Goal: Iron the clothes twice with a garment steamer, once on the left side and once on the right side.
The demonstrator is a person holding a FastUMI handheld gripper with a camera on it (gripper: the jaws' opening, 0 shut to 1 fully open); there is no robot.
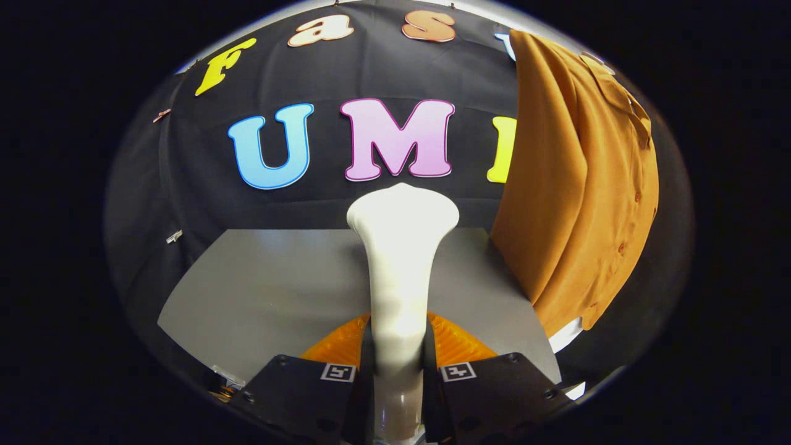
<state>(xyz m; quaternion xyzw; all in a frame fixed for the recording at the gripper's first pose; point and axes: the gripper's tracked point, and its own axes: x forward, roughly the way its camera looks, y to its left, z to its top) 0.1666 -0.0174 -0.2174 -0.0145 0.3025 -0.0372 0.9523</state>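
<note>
A white garment steamer [400, 266] stands up between my fingers, its handle pinched by both and its flared head rising beyond them. My gripper [398, 371] is shut on that handle. An orange-brown buttoned shirt [581, 191] hangs to the right of the steamer, a little way off from its head. The steamer head points toward the booth wall, not at the shirt, and does not touch the cloth.
A grey table top [272, 290] lies below and beyond my fingers, reaching back to the black cloth wall [185, 185]. The shirt's lower hem hangs near the table's right edge, with something white [565, 337] just under it.
</note>
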